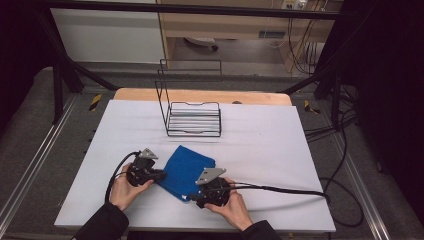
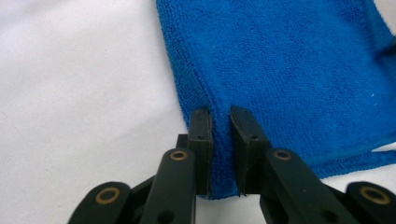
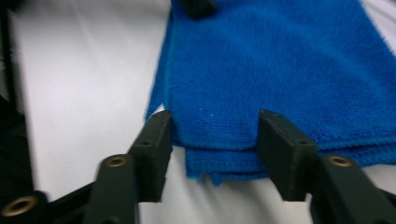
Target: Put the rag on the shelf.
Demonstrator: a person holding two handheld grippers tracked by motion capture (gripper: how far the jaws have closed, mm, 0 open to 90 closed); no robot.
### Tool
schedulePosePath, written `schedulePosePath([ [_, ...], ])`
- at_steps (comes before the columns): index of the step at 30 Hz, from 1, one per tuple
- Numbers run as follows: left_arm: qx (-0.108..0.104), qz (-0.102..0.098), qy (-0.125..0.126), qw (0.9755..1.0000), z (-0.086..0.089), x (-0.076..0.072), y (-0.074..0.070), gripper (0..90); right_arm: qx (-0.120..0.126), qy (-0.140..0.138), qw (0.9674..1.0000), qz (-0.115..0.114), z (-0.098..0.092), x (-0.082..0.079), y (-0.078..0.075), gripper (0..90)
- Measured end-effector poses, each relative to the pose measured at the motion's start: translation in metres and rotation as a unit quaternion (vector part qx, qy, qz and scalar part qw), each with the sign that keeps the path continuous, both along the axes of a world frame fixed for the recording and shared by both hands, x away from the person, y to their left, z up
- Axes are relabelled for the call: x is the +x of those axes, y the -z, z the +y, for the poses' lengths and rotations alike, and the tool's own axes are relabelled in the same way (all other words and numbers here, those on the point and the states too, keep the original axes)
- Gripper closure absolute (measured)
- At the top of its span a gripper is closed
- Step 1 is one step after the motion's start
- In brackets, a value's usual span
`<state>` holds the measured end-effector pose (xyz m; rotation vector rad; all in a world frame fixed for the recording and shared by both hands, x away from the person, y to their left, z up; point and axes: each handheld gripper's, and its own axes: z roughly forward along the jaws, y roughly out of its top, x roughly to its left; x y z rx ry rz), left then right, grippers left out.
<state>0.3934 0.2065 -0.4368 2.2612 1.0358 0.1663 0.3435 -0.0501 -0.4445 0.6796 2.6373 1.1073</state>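
Cloth [image 1: 185, 171] is what I am working on: a blue terry towel, folded into a soft, thick square with fuzzy pile and stitched hems, lying flat on the white table [image 1: 280, 150] on the near side of the black wire rack [image 1: 192, 118], well apart from it. My left gripper [image 2: 219, 122] sits at the cloth's left corner with its jaws drawn narrow, pinching the hem between them. My right gripper [image 3: 215, 135] is at the cloth's near edge, jaws half wide and straddling the stacked layers there; the folded edge lies between them, but I judge the pads are not yet pressing it. That is the relation the next move hangs on: the cloth runs away from both tools toward the rack, its doubled edge straight ahead of my right jaws, so they need only close in place to catch all layers. Both hands are equally close to the cloth, one on each side. The rack is thin bent wire with a slatted shelf and a tall open back.
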Motion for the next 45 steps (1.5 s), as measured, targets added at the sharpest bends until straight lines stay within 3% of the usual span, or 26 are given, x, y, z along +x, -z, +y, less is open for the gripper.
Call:
schedulePosePath([
  [3,-0.005,0.007,-0.007,0.9999,0.002,0.001,0.0,81.4,-0.012,0.0,0.9999,-0.004,0.001,0.001,0.003,57.2],
  [5,-0.008,0.013,-0.01,0.9998,0.002,0.002,0.0,83.5,-0.024,-0.002,0.9995,-0.018,0.001,0.001,0.004,68.4],
  [8,-0.004,0.015,-0.017,0.9997,0.0,0.001,-0.001,84.9,-0.03,-0.004,0.9992,-0.027,0.0,0.002,0.005,74.7],
  [10,-0.002,0.017,-0.022,0.9996,-0.001,0.0,-0.002,86.5,-0.03,-0.004,0.9992,-0.025,0.0,0.002,0.004,81.2],
  [13,-0.007,0.022,-0.032,0.9992,0.001,-0.003,-0.005,87.1,-0.028,-0.004,0.9994,-0.017,0.0,0.005,0.003,82.9],
  [17,-0.026,0.033,-0.052,0.9978,0.012,-0.016,-0.009,87.3,-0.001,-0.029,0.9996,0.005,-0.001,0.011,-0.004,82.6],
  [19,-0.051,0.049,-0.072,0.9949,0.02,-0.031,-0.007,87.1,0.003,-0.04,0.9991,0.01,-0.002,0.014,-0.007,80.7],
  [21,-0.053,0.047,-0.079,0.9944,0.022,-0.04,-0.004,86.7,0.008,-0.048,0.9984,0.03,-0.002,0.015,-0.007,74.2],
  [22,-0.053,0.047,-0.079,0.9944,0.022,-0.04,-0.004,86.5,0.017,-0.043,0.9985,0.029,-0.003,0.014,-0.008,67.1],
  [25,-0.048,0.031,-0.079,0.9953,0.02,-0.048,-0.002,86.2,0.036,-0.039,0.998,0.036,-0.006,0.015,-0.013,60.1],
  [26,-0.045,0.024,-0.076,0.9958,0.019,-0.048,-0.002,85.9,0.048,-0.028,0.998,0.029,-0.009,0.017,-0.015,52.6],
  [27,-0.041,0.015,-0.072,0.9964,0.019,-0.048,-0.002,84.1,0.066,0.005,0.9975,0.025,-0.014,0.021,-0.021,43.5],
  [28,-0.039,0.008,-0.068,0.9969,0.018,-0.048,-0.002,84.1,0.066,0.005,0.9975,0.025,-0.014,0.021,-0.021,43.5],
  [29,-0.037,0.004,-0.061,0.9974,0.019,-0.048,-0.001,79.9,0.074,0.064,0.9951,0.011,-0.02,0.029,-0.025,39.1],
  [30,-0.037,-0.004,-0.055,0.9978,0.019,-0.048,-0.001,79.9,0.074,0.064,0.9951,0.011,-0.02,0.029,-0.025,39.1],
  [31,-0.03,-0.018,-0.046,0.9983,0.019,-0.049,-0.002,73.7,0.071,0.121,0.99,0.006,-0.024,0.04,-0.022,40.2],
  [32,-0.03,-0.018,-0.046,0.9983,0.019,-0.049,-0.002,70.8,0.072,0.144,0.987,0.008,-0.025,0.047,-0.019,42.6],
  [33,-0.026,-0.025,-0.042,0.9984,0.019,-0.049,-0.002,70.8,0.072,0.144,0.987,0.008,-0.025,0.047,-0.019,42.6],
  [34,-0.023,-0.03,-0.041,0.9984,0.02,-0.048,-0.002,65.1,0.075,0.174,0.9816,0.024,-0.023,0.058,-0.011,44.9],
  [35,-0.026,-0.032,-0.038,0.9984,0.021,-0.048,-0.002,65.1,0.075,0.174,0.9816,0.024,-0.023,0.058,-0.011,44.9],
  [39,-0.03,-0.035,-0.039,0.9982,0.026,-0.045,-0.003,50.3,0.068,0.208,0.9745,0.051,-0.016,0.075,0.008,51.1],
  [42,-0.038,-0.043,-0.039,0.9976,0.029,-0.044,-0.007,45.9,0.071,0.21,0.9738,0.052,-0.015,0.076,0.01,53.9],
  [45,-0.031,-0.05,-0.042,0.9974,0.031,-0.041,-0.01,38.3,0.084,0.203,0.9731,0.069,-0.012,0.075,0.011,59.4],
])
